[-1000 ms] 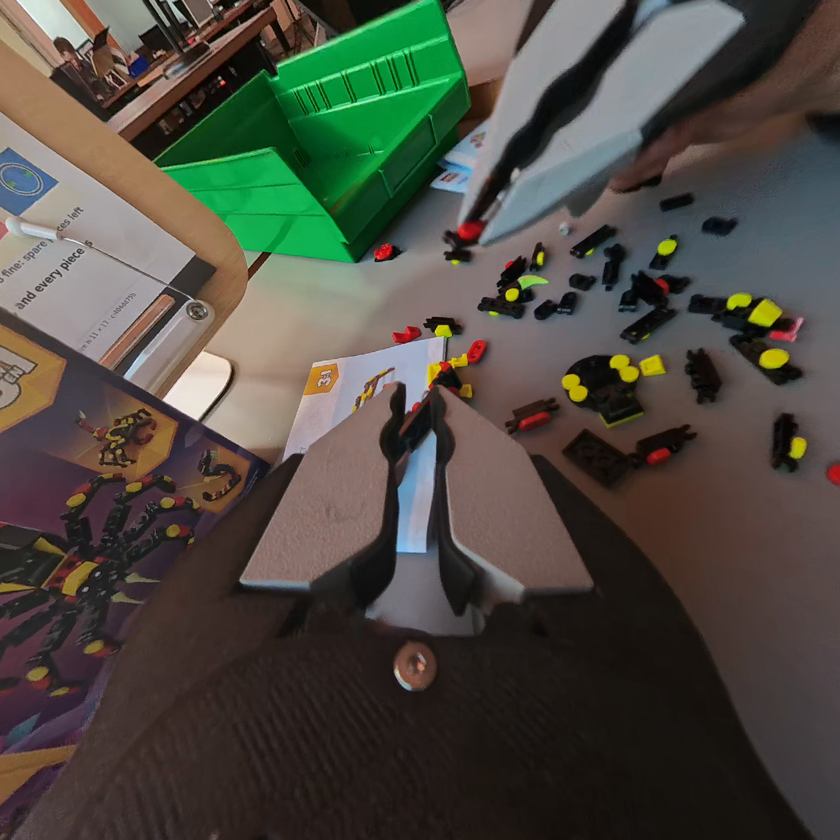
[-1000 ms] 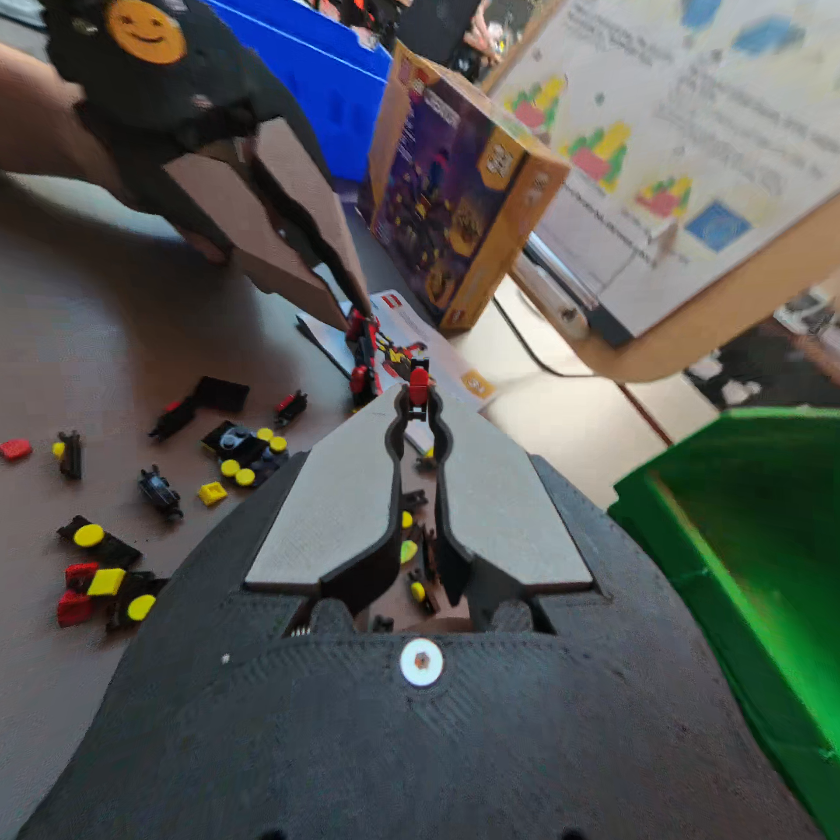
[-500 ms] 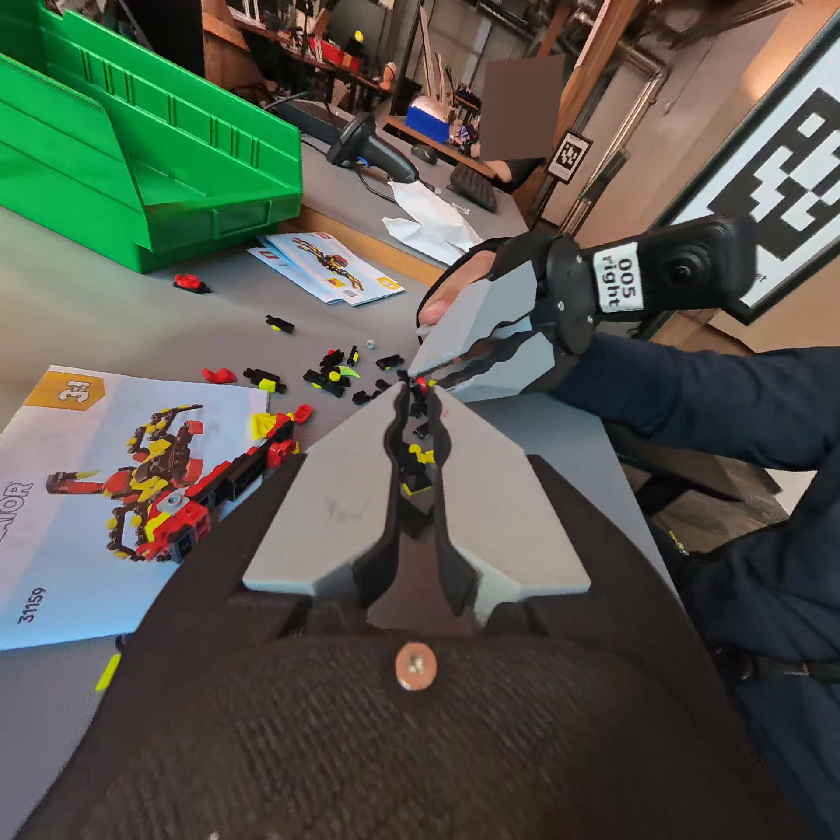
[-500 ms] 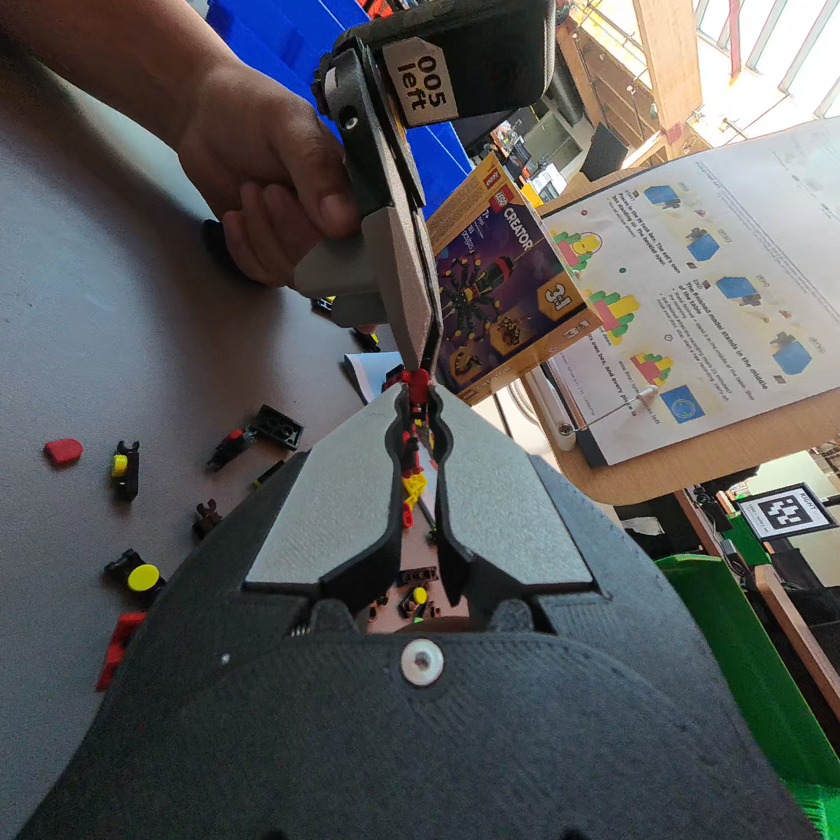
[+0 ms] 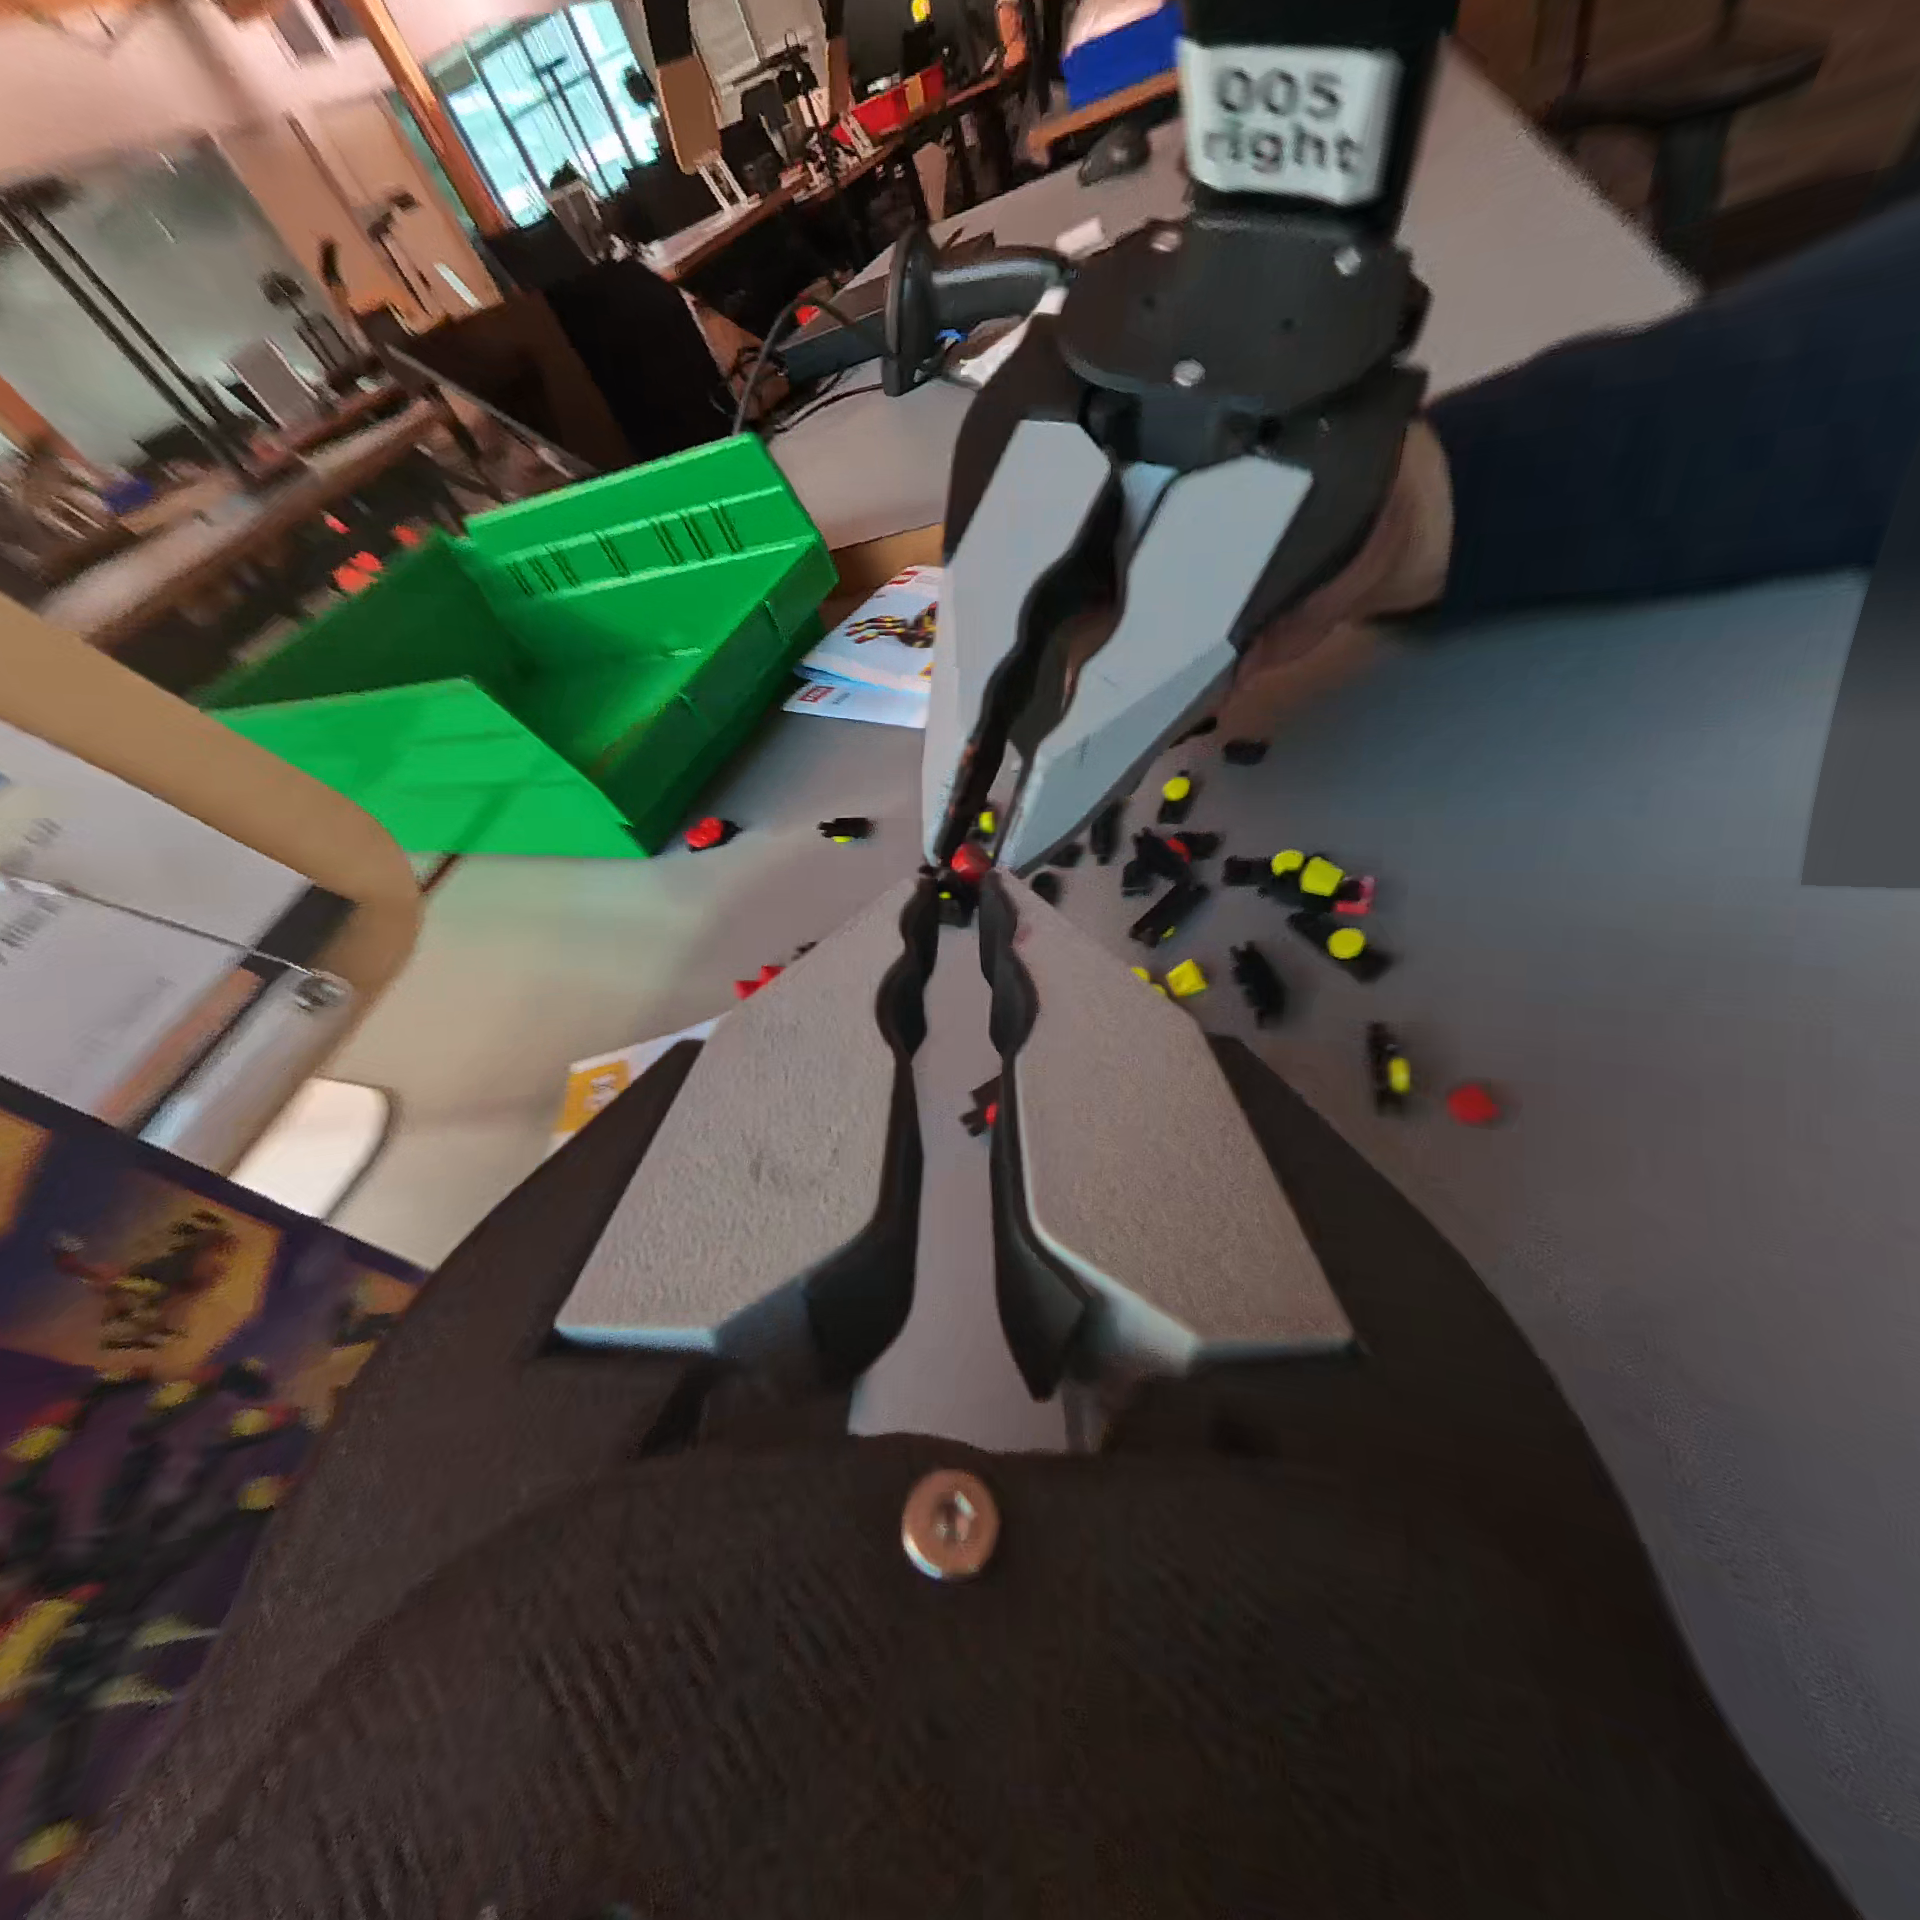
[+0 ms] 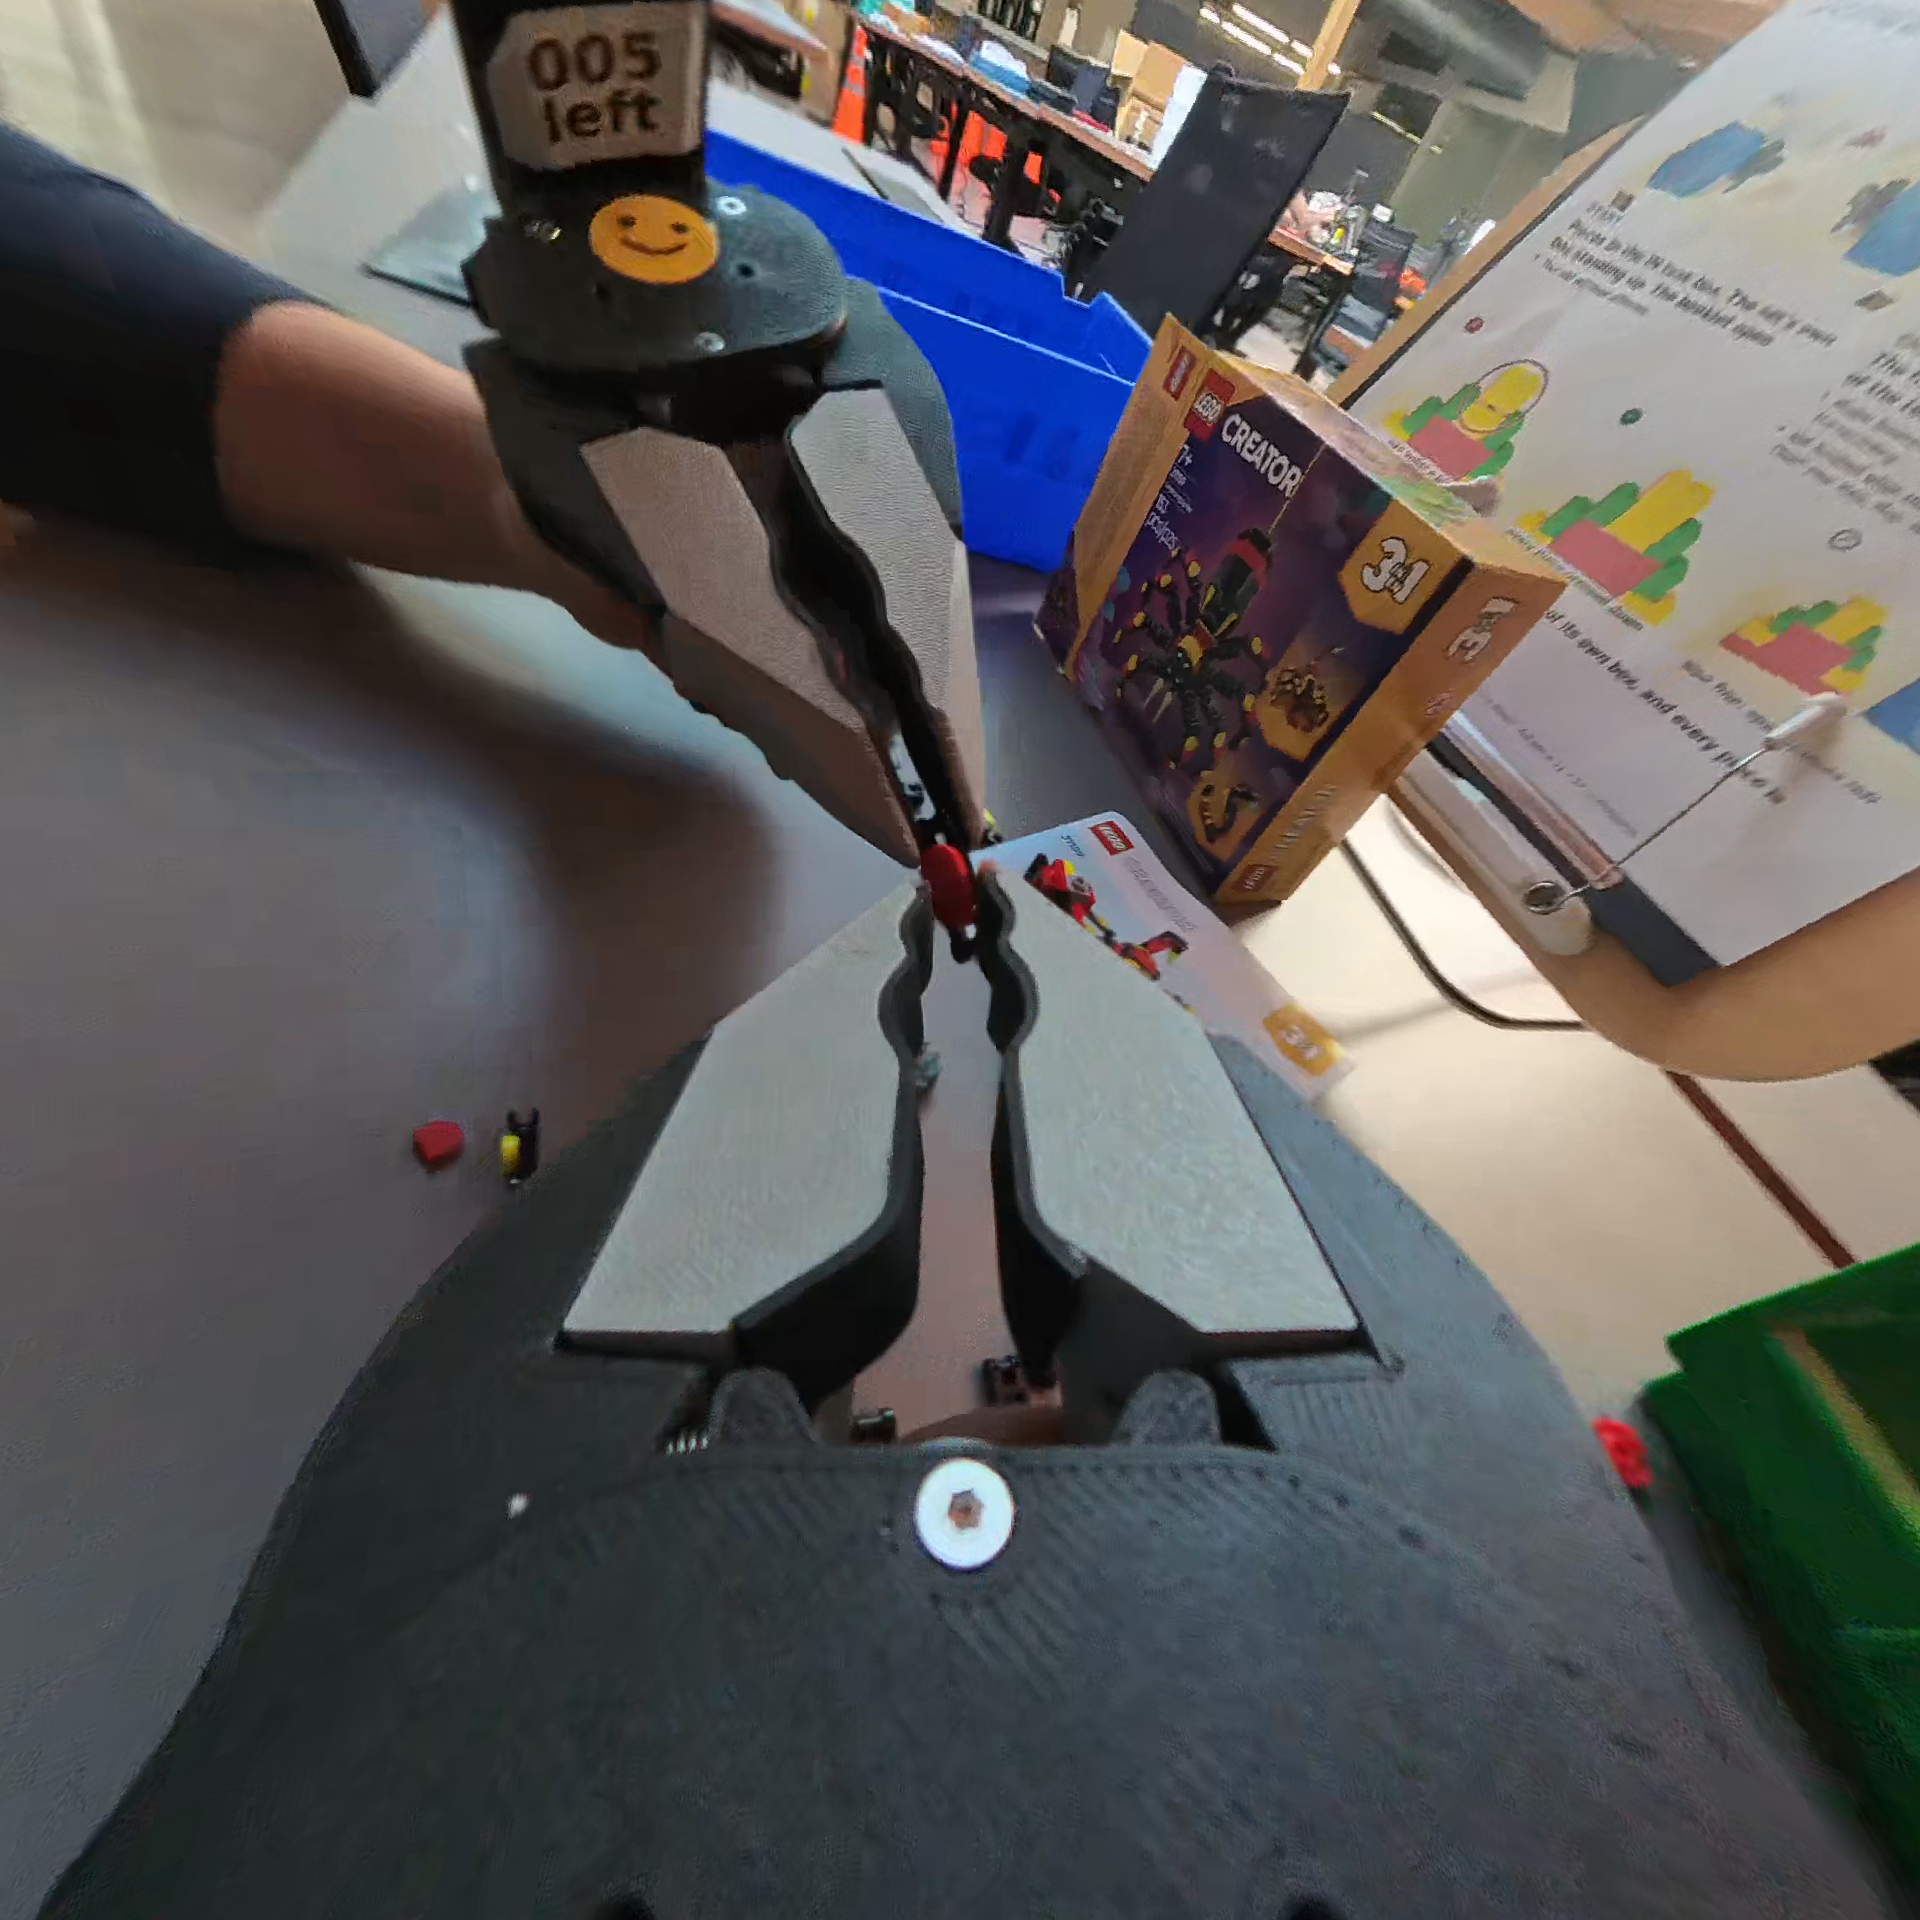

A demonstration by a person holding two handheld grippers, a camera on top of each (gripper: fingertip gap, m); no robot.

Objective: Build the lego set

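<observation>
Step in hand, as I judge it: joining two small pieces in mid-air, tip to tip, above the table (image 5: 1558, 1299).

Left to right in the left wrist view: purple box (image 5: 125, 1403) at the near left edge, green bin (image 5: 540, 665) behind it, then both grippers meeting at centre, then loose black, yellow and red pieces (image 5: 1247, 914) lying scattered on the right.

Left gripper (image 5: 951, 899): its jaws are nearly pressed together, pinching a small black piece (image 5: 951, 906) with a yellow dot at the very tips. The piece is mostly hidden, so its shape is unclear.

Right gripper (image 6: 951, 899): it is coming from the opposite side, jaws narrowed on a red piece (image 6: 948, 883). In the right wrist view the red piece is standing roughly along the gripper's line, long axis pointing forward toward the left gripper (image 6: 940, 831), a dark stub at its near end between the fingers.

The two pieces are touching or just short of it; I cannot tell which. Whether they are already seated, I cannot tell.

Next move, my guess: pressing the two straight together along their shared line, with both grips firm so neither piece is twisting out. Alignment matters more than force here, since the parts are tiny and the tips hide the joint.

A booklet (image 6: 1143, 935) is lying flat just beyond the tips, in front of the box (image 6: 1278, 623).
</observation>
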